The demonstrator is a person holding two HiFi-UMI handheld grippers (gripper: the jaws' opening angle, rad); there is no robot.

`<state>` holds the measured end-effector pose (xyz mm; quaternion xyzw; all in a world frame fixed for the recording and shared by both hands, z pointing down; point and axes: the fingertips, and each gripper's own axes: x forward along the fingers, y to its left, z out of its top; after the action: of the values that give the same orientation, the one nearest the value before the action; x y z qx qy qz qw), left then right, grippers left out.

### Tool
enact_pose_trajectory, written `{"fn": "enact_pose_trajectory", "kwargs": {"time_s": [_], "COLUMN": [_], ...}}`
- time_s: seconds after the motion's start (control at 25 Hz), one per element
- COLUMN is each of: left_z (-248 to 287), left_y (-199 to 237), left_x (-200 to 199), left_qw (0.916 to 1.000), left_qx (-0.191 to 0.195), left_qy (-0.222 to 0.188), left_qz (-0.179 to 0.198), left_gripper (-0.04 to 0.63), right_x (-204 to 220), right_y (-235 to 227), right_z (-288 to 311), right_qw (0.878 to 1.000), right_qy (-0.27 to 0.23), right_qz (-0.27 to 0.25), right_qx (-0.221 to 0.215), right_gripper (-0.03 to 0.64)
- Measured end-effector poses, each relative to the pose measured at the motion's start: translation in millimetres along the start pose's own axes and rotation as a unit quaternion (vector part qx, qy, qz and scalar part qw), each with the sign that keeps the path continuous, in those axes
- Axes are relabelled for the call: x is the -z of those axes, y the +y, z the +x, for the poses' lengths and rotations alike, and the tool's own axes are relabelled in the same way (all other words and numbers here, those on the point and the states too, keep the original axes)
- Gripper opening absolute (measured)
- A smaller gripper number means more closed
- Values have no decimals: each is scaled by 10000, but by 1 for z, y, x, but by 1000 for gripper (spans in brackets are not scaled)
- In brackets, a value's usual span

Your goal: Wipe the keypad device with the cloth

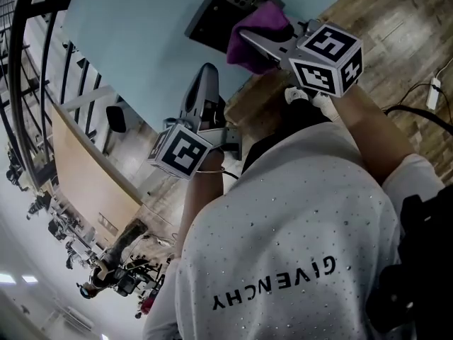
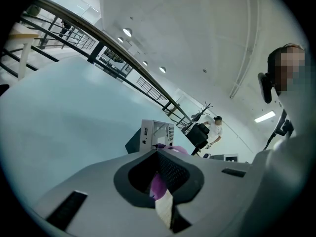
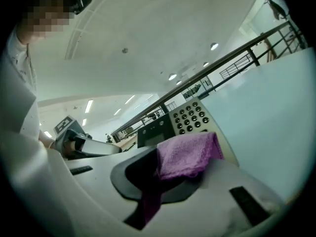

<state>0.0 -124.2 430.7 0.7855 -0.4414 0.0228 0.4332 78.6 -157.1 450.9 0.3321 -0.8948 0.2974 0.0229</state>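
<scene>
In the head view, the person's right forearm (image 1: 368,133) stretches forward from a white shirt (image 1: 297,225). It carries the right gripper (image 1: 248,35) out over the pale blue table (image 1: 127,41). Its fingers are clamped on a purple cloth (image 1: 258,27), which lies bunched against the near edge of the dark keypad device (image 1: 226,6) at the table's far side. The left gripper (image 1: 207,73) is held closer to the body, its marker cube low and its fingers pointing up toward the table, just beside the cloth's edge. A cable (image 1: 425,115) runs over the wooden floor (image 1: 396,27) at the right.

The left gripper view gives the device (image 2: 155,132) side-on as a pale box standing on the table (image 2: 59,112), which the head view does not show. A bit of the purple cloth (image 2: 173,148) peeks just past the left gripper (image 2: 160,154). The fingers are pressed together, with a purple sliver and a strip of white tape in the seam; what that sliver is cannot be told. Another person (image 2: 215,127) stands far behind.

The right gripper view alone shows the device's face (image 3: 182,120), a screen beside rows of round keys, tilted on the table (image 3: 276,112). The cloth (image 3: 190,154) is pinched at the right gripper (image 3: 153,157) and folds over the fingers, overlapping the device's lower edge, while a purple tail hangs down the slit.
</scene>
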Motion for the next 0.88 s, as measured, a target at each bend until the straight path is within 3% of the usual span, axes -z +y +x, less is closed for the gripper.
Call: {"fn": "enact_pose_trajectory", "kwargs": {"time_s": [0.4,0.56,0.88], "left_z": [4,3,-3], "left_y": [-4,-3,0], "left_x": [6,5,4], "left_qw": [9999,9999,10000], "left_qx": [132,111,84], "left_qy": [105,84,-13], "left_qz": [-13,33,47], "left_gripper": [2,2,2], "right_x": [-16,-19,-19], "right_y": [-54,-61,-65], "right_z": [-28,-32,-33], "right_qw": [9961,9959,9913], "right_qy": [-267,-340,-366], "right_qz": [-124,-36,-516], "right_qx": [829,842,1155], "right_gripper": [20,20,20]}}
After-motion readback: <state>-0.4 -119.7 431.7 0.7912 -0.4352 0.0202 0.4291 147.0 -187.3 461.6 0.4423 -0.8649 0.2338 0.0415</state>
